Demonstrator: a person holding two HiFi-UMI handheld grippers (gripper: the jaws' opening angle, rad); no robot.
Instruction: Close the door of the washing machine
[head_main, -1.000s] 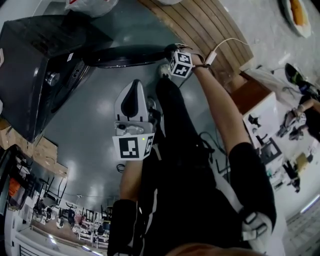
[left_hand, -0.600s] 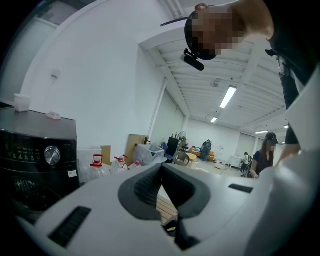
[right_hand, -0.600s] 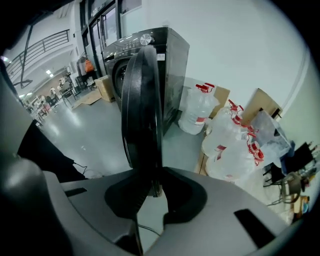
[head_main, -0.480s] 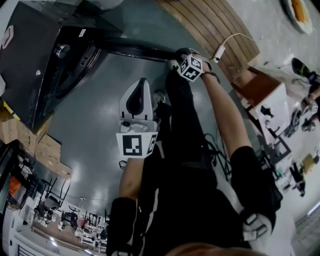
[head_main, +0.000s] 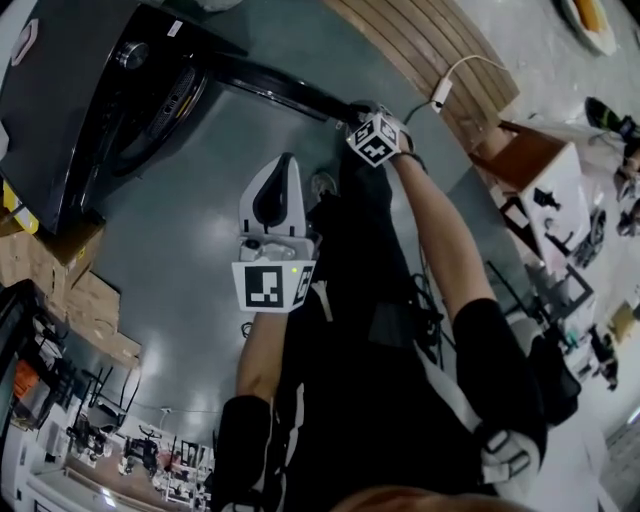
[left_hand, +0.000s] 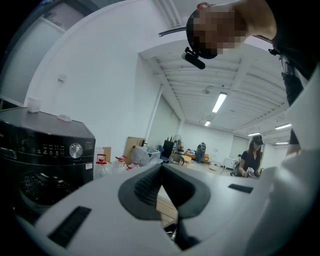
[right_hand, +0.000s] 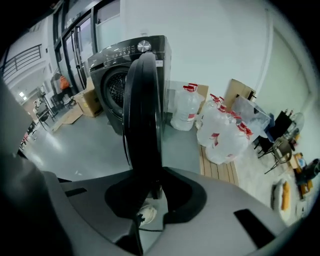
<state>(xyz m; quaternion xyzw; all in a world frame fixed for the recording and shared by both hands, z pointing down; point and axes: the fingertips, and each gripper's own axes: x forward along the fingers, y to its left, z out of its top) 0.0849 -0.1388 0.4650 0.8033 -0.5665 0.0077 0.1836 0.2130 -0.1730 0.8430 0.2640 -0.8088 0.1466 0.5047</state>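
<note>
Where the grey floor fills the upper left of the head view, a black front-loading washing machine (head_main: 60, 100) is seen, control knob on top and drum opening exposed. Its round door (head_main: 270, 85) is swung out from the front, not yet closed, and is seen edge-on in the right gripper view. A slatted wooden pallet (head_main: 430, 40) is laid to the right of the machine, and cardboard boxes (head_main: 60, 290) are stacked on its other side. Water jugs (right_hand: 185, 107) with red caps are stood just beside the machine, with filled plastic bags (right_hand: 225, 132) near them.

The right gripper (right_hand: 155, 190) is pointed downward at the door's free edge, and that edge is pinched between its jaws. The left gripper (left_hand: 161, 167) is held well apart from the door, roughly level. Its jaws are pressed together at the tips, and nothing is carried between them.
</note>
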